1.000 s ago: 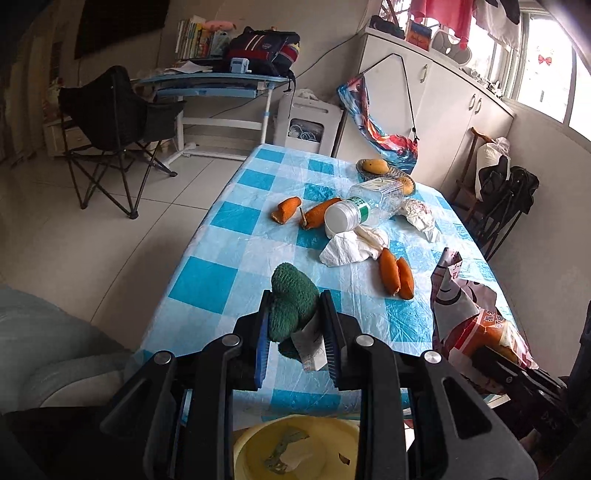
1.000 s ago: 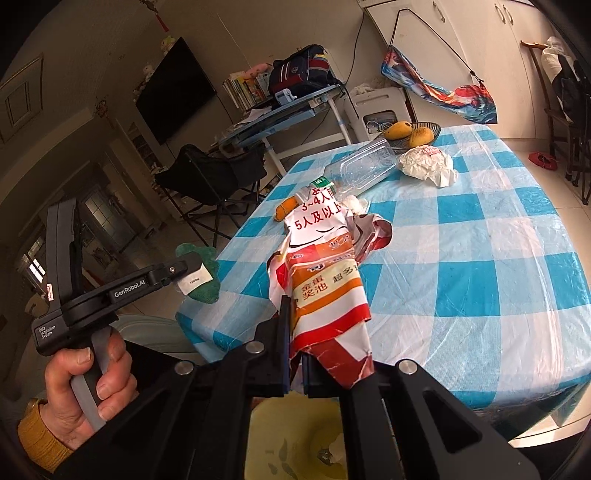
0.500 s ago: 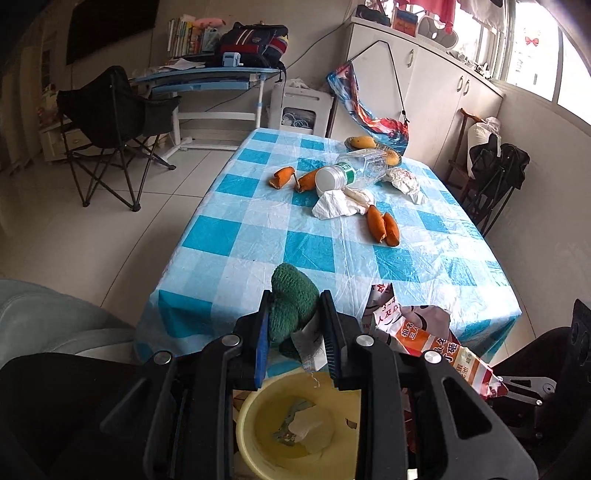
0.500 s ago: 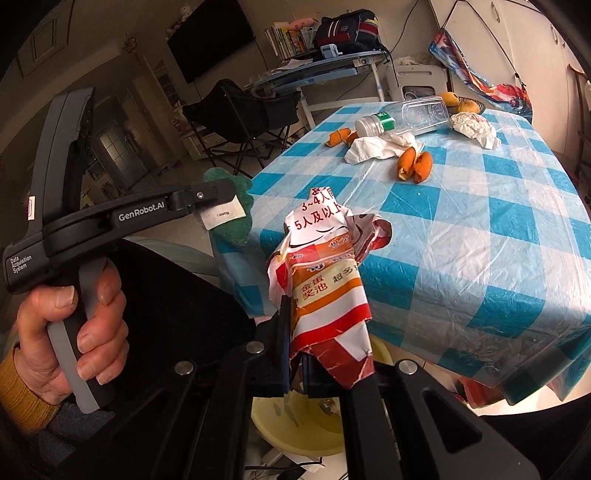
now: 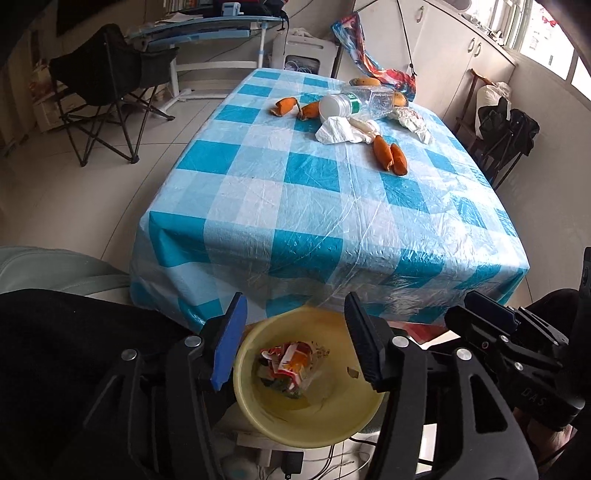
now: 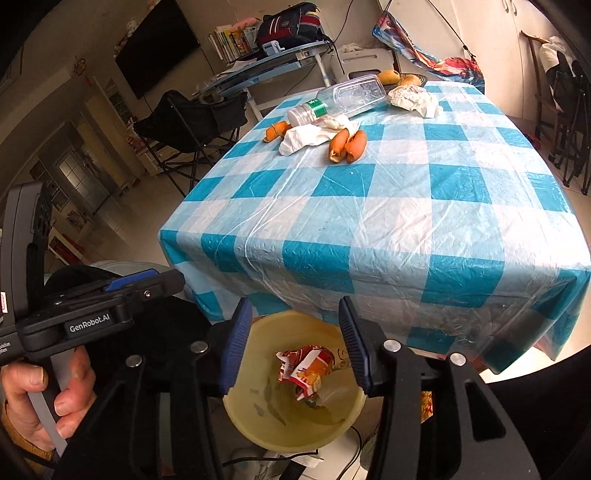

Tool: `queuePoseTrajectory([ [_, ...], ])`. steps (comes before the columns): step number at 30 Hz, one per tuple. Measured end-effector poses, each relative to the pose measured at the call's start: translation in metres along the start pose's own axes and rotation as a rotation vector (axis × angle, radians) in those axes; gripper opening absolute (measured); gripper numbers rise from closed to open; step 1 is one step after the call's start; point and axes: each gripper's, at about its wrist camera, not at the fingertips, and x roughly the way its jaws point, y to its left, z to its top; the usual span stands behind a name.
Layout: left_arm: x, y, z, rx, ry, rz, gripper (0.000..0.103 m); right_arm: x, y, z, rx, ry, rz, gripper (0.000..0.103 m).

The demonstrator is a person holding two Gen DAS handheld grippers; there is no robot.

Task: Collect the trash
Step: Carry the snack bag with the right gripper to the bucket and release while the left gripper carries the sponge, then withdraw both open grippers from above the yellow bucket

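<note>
Both grippers hang over a yellow bin (image 5: 314, 439) (image 6: 266, 432) below the table's near edge. My left gripper (image 5: 293, 306) has its jaws opening, with nothing between them. My right gripper (image 6: 294, 306) is likewise opening and holds nothing. A red-orange snack wrapper (image 5: 291, 363) (image 6: 306, 365) lies in the bin, with a bit of green showing under it. On the checked table (image 5: 332, 206) remain a clear plastic bottle (image 5: 362, 101) (image 6: 343, 98), a white tissue (image 5: 340, 131) (image 6: 306, 134), a crumpled paper (image 5: 410, 120) and orange peels (image 5: 389, 157) (image 6: 347, 146).
A black folding chair (image 5: 110, 85) and a desk (image 5: 207, 29) stand on the tiled floor beyond the table. White cabinets (image 5: 461, 55) line the right wall, with dark chairs (image 5: 506, 133) beside them. Cables lie under the bin. A hand (image 6: 37, 398) grips the left gripper's handle.
Both grippers have opened and let go. The green item and the snack wrapper have dropped into the yellow bin. Both hands have sunk toward the bin.
</note>
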Motion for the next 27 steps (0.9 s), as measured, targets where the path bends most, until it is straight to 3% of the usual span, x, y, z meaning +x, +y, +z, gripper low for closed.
queuePoseTrajectory([
  [4,-0.017,0.006,0.007,-0.021,-0.092,0.033,0.065,0.0,0.004,0.002,-0.017,-0.022,-0.046,0.063],
  [5,-0.022,0.007,0.008,-0.025,-0.121,0.043,0.071,0.001,0.004,0.003,-0.023,-0.024,-0.056,0.064],
  [9,-0.036,0.011,0.012,-0.037,-0.198,0.07,0.078,0.004,0.009,0.002,-0.06,-0.021,-0.087,0.067],
  [27,-0.039,0.011,0.014,-0.048,-0.228,0.089,0.088,0.014,0.014,0.002,-0.106,-0.011,-0.148,0.079],
])
